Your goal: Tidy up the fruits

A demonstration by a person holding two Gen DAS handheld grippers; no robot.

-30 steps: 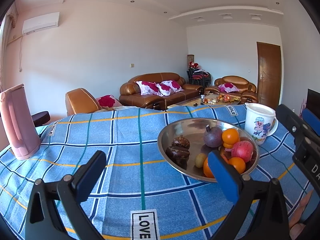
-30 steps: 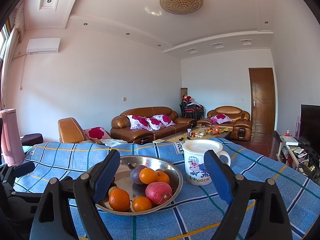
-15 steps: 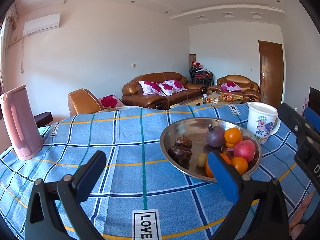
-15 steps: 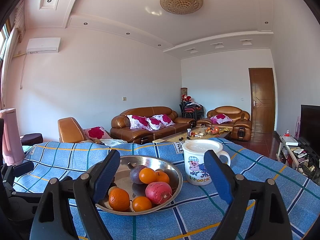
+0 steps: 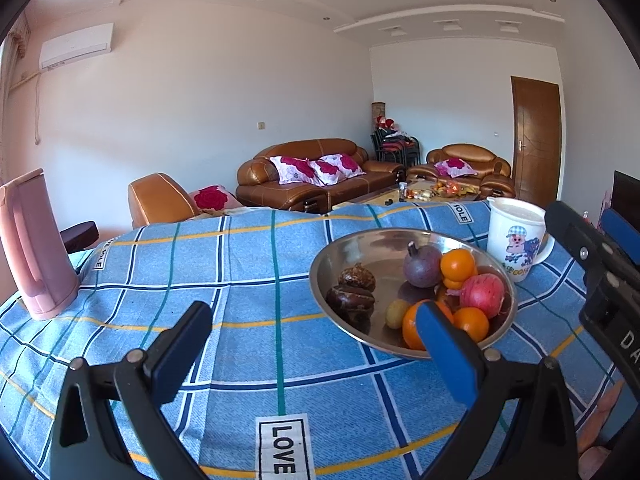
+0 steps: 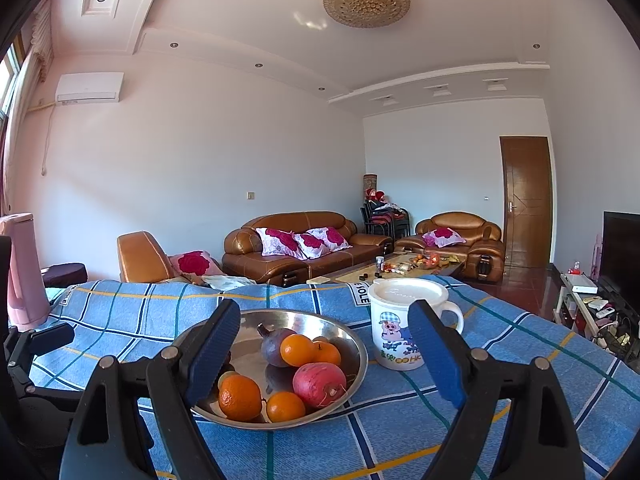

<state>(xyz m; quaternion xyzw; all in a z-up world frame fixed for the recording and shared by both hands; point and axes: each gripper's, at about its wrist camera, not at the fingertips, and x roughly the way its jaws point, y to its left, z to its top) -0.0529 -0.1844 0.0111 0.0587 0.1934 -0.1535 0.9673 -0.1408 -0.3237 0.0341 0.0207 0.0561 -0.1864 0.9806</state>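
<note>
Here, a steel bowl (image 6: pixel 352 344) is seen on the blue checked cloth (image 5: pixel 240 272) of the tabletop, toward its far right part, with a lidded white mug (image 6: pixel 400 332) just beside it on the right. A pink kettle (image 5: pixel 32 248) stands well apart at the left edge.

All visible fruits are held in the bowl:
- a large orange (image 6: pixel 239 397) and a smaller one (image 6: pixel 285 407) at the near rim
- a pinkish-red, apple-like fruit (image 6: pixel 319 383) touching them
- two more oranges (image 6: pixel 298 350) behind
- a dark purple fruit (image 6: pixel 272 346) with a stem
- two dark brown, wrinkled pieces (image 5: pixel 352 300) on the bowl's left side
- a small yellowish fruit (image 5: pixel 396 314)

The left claw (image 5: pixel 308 344) is held apart, nothing between its blue pads, short of the bowl. The right claw (image 6: pixel 324 356) is likewise spread wide and empty, the bowl framed between its fingers.

Handling, as judged:
- Oranges: light, round, slightly yielding; likely to roll. To be taken across the widest middle with moderate squeeze.
- Red fruit: smooth and firm, perhaps slippery; a centred grip is advised.
- Brown pieces: look soft, possibly sticky or crushable; a gentle close is called for.
- Bowl: stiff, slick metal that may slide on the cloth if nudged; its rim is the only hold.
</note>
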